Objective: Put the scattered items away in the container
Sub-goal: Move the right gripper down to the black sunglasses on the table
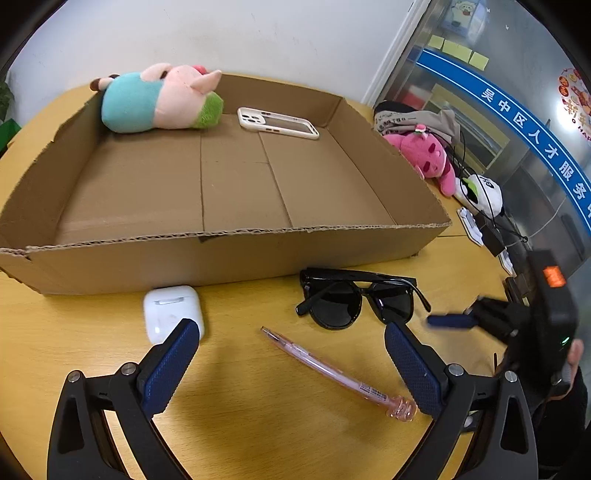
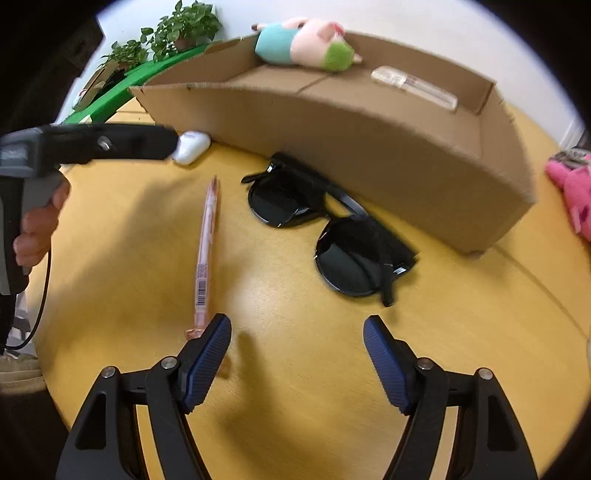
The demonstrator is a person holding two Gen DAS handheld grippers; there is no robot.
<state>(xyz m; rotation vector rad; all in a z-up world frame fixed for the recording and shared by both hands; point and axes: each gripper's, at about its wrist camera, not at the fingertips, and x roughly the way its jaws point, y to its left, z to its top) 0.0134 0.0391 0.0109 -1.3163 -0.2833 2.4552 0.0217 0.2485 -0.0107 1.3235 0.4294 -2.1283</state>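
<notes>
Yellow wooden tabletop (image 1: pixel 240 424) stands against a white wall, with potted green plants (image 2: pixel 184 26) at its far left and a glass partition bearing a blue banner (image 1: pixel 528 129) at the right. On it sits a shallow brown cardboard box (image 1: pixel 221 254) holding a pink-and-teal plush pig (image 1: pixel 155 98) and a cream phone case (image 1: pixel 277 123). Just in front of the box lie a white earbud case (image 1: pixel 170 308), black sunglasses (image 1: pixel 354 301) and a pink transparent pen (image 1: pixel 332 371). The pink plush toy (image 1: pixel 428 155) beside the box is partly hidden by its wall, and the clutter behind it is hard to make out. Left gripper (image 1: pixel 291 369) hovers wide open over the pen, gripping nothing. Right gripper (image 2: pixel 297 363) is also spread wide and empty, its left pad overlapping the pen's end.
</notes>
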